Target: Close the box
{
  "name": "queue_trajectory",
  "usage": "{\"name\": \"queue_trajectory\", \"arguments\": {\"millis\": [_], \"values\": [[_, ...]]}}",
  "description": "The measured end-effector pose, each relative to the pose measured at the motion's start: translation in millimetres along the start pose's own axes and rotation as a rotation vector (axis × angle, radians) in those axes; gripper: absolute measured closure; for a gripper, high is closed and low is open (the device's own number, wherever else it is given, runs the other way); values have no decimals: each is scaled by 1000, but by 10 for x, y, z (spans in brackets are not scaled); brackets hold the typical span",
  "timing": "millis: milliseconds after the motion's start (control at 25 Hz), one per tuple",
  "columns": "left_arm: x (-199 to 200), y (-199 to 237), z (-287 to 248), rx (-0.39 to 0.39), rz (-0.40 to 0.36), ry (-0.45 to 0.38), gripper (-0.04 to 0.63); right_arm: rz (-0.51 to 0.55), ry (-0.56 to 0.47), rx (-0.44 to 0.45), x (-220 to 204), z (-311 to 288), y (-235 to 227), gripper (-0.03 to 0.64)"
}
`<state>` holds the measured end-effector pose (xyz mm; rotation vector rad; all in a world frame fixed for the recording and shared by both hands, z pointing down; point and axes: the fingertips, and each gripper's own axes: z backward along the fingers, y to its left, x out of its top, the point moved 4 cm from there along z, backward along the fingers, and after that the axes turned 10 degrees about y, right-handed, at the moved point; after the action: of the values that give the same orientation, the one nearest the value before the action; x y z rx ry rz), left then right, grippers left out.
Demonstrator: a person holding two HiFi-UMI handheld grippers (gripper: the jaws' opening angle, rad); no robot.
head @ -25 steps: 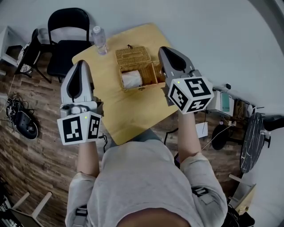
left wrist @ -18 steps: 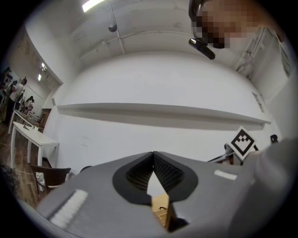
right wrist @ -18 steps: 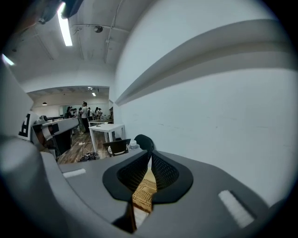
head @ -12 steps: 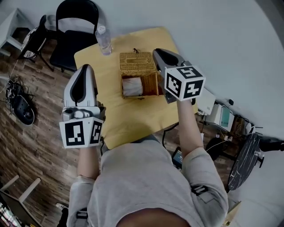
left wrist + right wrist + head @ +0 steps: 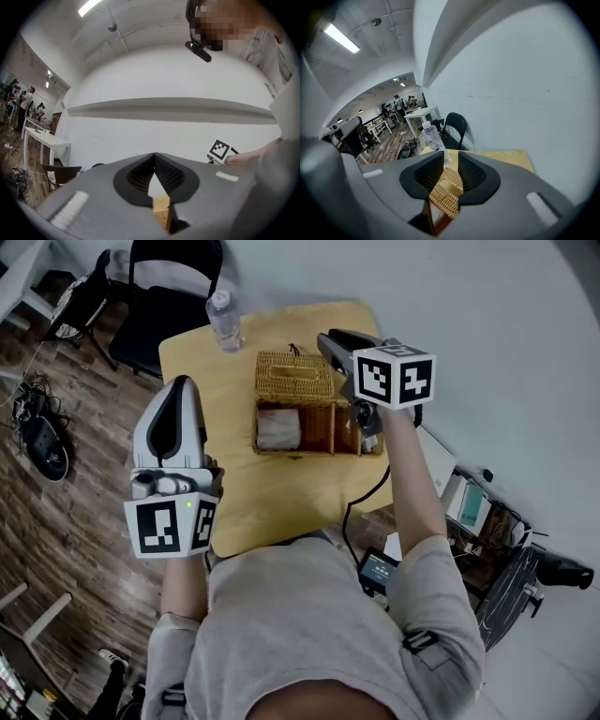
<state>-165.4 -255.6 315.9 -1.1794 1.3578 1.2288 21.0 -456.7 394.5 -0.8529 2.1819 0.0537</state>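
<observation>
Two grippers, open wicker box (image 5: 305, 423) on table (image 5: 272, 498).
Head view: lid (image 5: 292, 376) lies back, right gripper (image 5: 328, 339) just beside it, left gripper (image 5: 178, 385) well apart. Left gripper view: jaws pressed together, empty. Right gripper view: jaws slightly spread, lid (image 5: 450, 179) beyond. Lid seems light, stiff; nudge its far edge.

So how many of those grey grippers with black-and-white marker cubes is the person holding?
2. The left gripper, jaws together, is over the yellow wooden table's left edge; the right gripper, jaws apart, is by the right side of the open woven wicker box.
</observation>
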Motion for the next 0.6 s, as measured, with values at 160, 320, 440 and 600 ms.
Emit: {"name": "queue_trajectory", "arguments": {"millis": [160, 320, 440, 600], "values": [[-14, -39, -29, 17, -9, 5, 537, -28, 70, 62, -42, -280, -129, 540], [-39, -51, -75, 33, -11, 12, 537, -44, 151, 83, -102, -578, -253, 540], [-63, -48, -98, 45, -9, 19, 537, -76, 214, 110, -160, -810, -307, 540], [-111, -41, -123, 59, -2, 31, 537, -105, 279, 128, -217, -1047, -361, 538]]}}
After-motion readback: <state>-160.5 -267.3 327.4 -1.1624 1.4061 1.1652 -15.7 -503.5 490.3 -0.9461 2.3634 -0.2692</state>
